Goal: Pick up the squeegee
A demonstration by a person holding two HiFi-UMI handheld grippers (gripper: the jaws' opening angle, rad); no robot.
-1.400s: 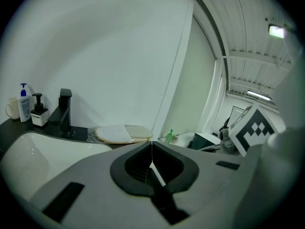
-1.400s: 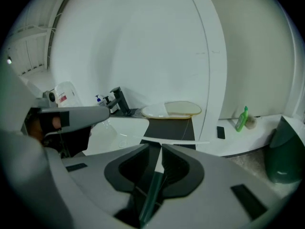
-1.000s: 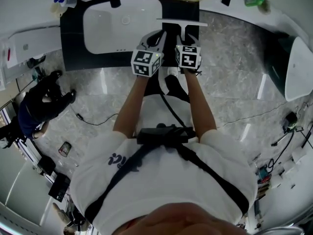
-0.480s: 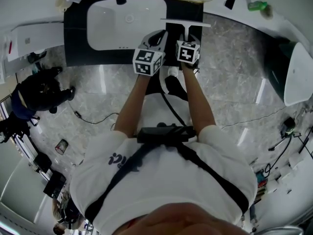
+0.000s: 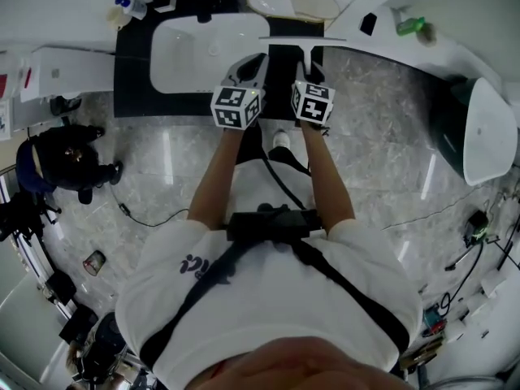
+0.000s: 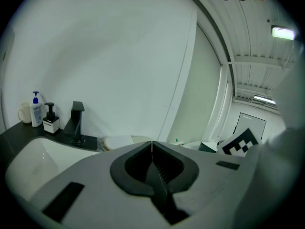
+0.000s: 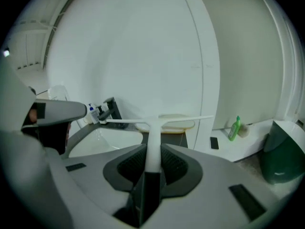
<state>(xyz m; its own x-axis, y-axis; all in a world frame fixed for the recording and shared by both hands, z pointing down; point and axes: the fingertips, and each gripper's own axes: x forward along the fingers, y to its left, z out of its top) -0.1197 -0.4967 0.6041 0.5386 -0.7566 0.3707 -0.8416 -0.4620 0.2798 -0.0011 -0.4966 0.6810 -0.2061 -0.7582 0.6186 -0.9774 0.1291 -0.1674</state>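
1. Two tongs are held side by side over the table (image 5: 130, 80), much as a second ago. In the head view the squeegee (image 5: 302, 39) now shows nearer the oval dish (image 5: 292, 4) at the back than it did then.
2. The right tongs (image 7: 152, 151) are being closed, and the squeegee is gripped between the pads by its white handle. The handle's lower end is lost further back between the jaws.
3. The blade is carried crosswise just ahead of the right tongs' tips, roughly level. In the right gripper view it is seen against the wall and not lying on the table, so it is judged to have been lifted clear.
4. The left tongs (image 6: 152, 149) are clenched on nothing, with the pads met in a thin line. Only the sink (image 6: 28, 161) and tap (image 6: 76, 123) are seen beyond them. They are held just left of the right tongs, apart from the squeegee.
5. The pick-up is judged all but done, since the squeegee is borne by the right tongs alone. A thin handle gripped near its end could pivot, so a firm hold is judged to be needed as the closing finishes.
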